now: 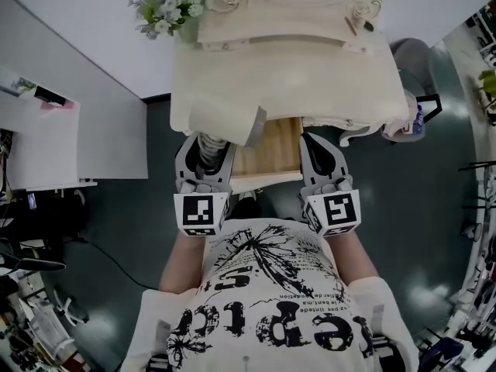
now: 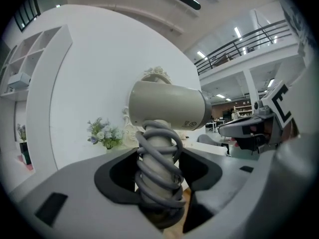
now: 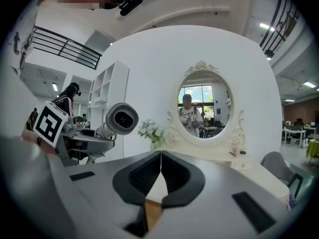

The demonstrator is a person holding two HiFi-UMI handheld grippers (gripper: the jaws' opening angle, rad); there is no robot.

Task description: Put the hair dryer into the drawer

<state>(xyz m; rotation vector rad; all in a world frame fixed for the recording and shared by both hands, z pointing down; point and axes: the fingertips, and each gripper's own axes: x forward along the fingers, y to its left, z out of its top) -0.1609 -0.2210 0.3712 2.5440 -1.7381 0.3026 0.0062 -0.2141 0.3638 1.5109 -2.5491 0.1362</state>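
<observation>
At the open wooden drawer (image 1: 271, 157), the left gripper (image 2: 158, 180) pinches the handle of the beige, cord-wrapped hair dryer (image 2: 167, 106). The right gripper (image 3: 160, 166) has its jaws pressed together, empty. The print on the barrel is unreadable.

Looks along right gripper (image 3: 160, 154), jaws pressed together, empty; at left, hair dryer (image 3: 122, 118) held in left gripper (image 3: 83, 141), nozzle facing here; flowers (image 3: 149, 130) beside oval mirror (image 3: 204, 106)

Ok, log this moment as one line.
left tool: shut on dryer | right tool: shut, empty | drawer: open
</observation>
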